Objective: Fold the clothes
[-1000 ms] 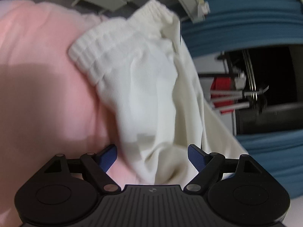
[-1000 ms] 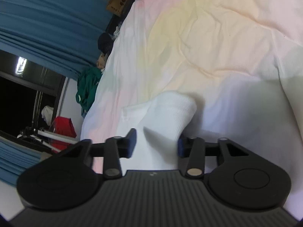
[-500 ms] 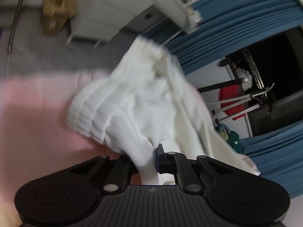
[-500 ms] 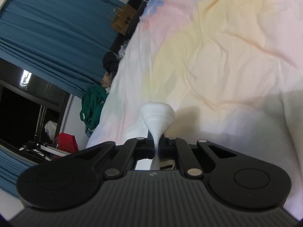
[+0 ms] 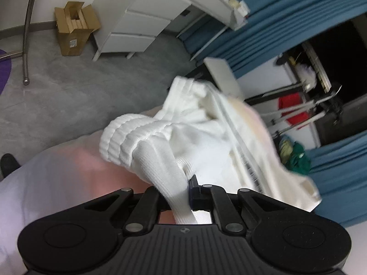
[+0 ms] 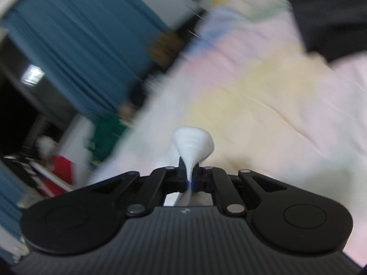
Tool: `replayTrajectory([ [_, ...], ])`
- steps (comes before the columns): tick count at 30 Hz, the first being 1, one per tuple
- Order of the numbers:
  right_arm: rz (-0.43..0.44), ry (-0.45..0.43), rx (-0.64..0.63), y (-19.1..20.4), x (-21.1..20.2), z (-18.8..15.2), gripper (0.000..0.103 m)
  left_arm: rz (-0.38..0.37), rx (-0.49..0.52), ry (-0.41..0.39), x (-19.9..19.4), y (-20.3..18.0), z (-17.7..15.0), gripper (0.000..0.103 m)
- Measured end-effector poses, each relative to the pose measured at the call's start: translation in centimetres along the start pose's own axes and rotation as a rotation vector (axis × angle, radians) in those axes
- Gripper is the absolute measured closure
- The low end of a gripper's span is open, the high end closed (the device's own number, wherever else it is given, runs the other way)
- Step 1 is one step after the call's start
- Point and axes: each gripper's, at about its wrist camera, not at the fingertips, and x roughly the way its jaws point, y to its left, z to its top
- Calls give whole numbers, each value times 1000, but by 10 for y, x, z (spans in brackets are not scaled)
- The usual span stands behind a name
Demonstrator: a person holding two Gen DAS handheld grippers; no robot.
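Nearest, both sets of jaws are clamped on white knit fabric: the left gripper (image 5: 187,192) pinches a ribbed strip of the white garment (image 5: 183,135), and the right gripper (image 6: 190,178) nips a thin tuft of white cloth (image 6: 191,146) — most likely another part of the same piece, though neither view shows the link. The garment hangs bunched above the pastel bed sheet (image 6: 263,105). Risks, as judged: the narrow right-hand pinch may slip under tension; pulling the hands apart unevenly would twist the fold; loose cloth could snag in the left linkage. Farther off — grey floor (image 5: 80,91), cardboard box (image 5: 73,29), blue curtains (image 6: 75,45).
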Motion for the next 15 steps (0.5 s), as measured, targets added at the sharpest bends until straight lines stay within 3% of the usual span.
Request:
replayTrajectory([
  [2, -129, 113, 20, -16, 14, -7, 98, 28, 10, 21, 6, 8, -2, 95],
  [3, -148, 145, 28, -22, 19, -9, 98, 37, 12, 31, 8, 13, -3, 95],
  [7, -135, 177, 28, -29, 27, -8, 95, 37, 29, 45, 13, 20, -7, 92],
  [11, -137, 161, 28, -21, 21, -6, 88, 35, 96, 45, 9, 14, -12, 80],
  [13, -139, 127, 43, -19, 13, -4, 61, 50, 143, 31, 1, 7, -16, 63],
  [14, -129, 105, 59, -19, 7, -3, 52, 59, 172, 20, -4, 4, -19, 46],
  [15, -119, 78, 64, -17, 0, -3, 38, 69, 212, 4, -9, -1, -21, 38],
])
